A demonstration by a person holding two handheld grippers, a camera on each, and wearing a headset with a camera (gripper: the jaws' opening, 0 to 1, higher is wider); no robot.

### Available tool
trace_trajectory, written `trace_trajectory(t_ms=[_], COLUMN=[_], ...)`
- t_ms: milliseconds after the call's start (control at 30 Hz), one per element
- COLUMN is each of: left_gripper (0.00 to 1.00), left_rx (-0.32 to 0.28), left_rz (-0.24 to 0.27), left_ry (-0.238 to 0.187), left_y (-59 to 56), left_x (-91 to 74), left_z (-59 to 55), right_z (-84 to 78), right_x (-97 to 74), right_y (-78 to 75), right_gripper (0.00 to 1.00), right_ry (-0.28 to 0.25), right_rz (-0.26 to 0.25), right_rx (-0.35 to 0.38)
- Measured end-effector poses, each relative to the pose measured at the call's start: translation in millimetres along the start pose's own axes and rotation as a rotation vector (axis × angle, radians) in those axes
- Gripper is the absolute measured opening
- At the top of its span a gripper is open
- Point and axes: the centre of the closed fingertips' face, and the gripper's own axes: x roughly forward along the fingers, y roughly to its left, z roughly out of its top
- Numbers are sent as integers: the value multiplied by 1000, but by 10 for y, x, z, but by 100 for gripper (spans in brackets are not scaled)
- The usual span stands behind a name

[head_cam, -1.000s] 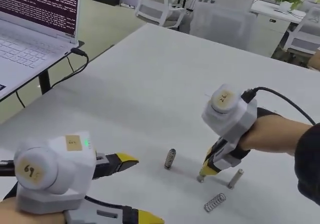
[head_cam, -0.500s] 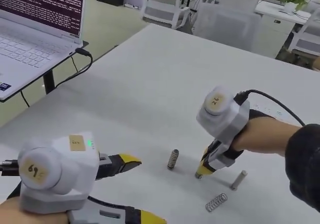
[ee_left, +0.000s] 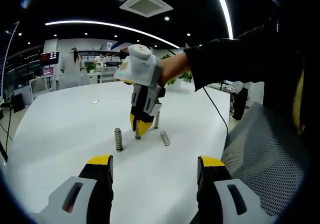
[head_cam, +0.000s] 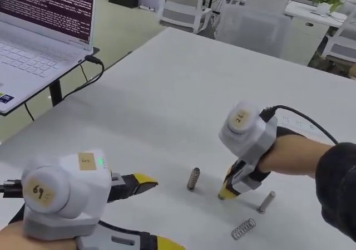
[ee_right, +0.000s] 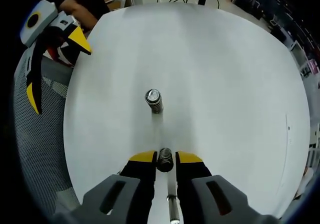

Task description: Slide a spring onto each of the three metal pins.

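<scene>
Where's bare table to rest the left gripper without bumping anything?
Free: the wide table stretch between the laptop and the right gripper. Crowded: beside that gripper, the standing spring, bare pin and loose spring.

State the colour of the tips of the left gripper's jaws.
Yellow tips, on the left gripper; the left gripper view shows them best.

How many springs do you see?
3. The upright spring stands beside the right gripper. The pinched spring sits between that gripper's tips. The loose spring lies flat nearer the person. More could be hidden behind the grippers.
</scene>
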Motion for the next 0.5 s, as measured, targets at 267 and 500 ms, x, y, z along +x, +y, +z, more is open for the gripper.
trace_trajectory(t_ms=[267, 500], left_gripper=[64, 64], left_rx=[7, 16], left_rz=[-9, -16], left_ry=[5, 9], left_y=[-15, -40], left_x=[10, 20], left_z=[17, 36], right_z=[-9, -48], right_x=[-97, -213], right_y=[-19, -7], right_gripper=[18, 19], right_ry=[-34, -69], right_rz=[-14, -33], right_rx=[16, 42])
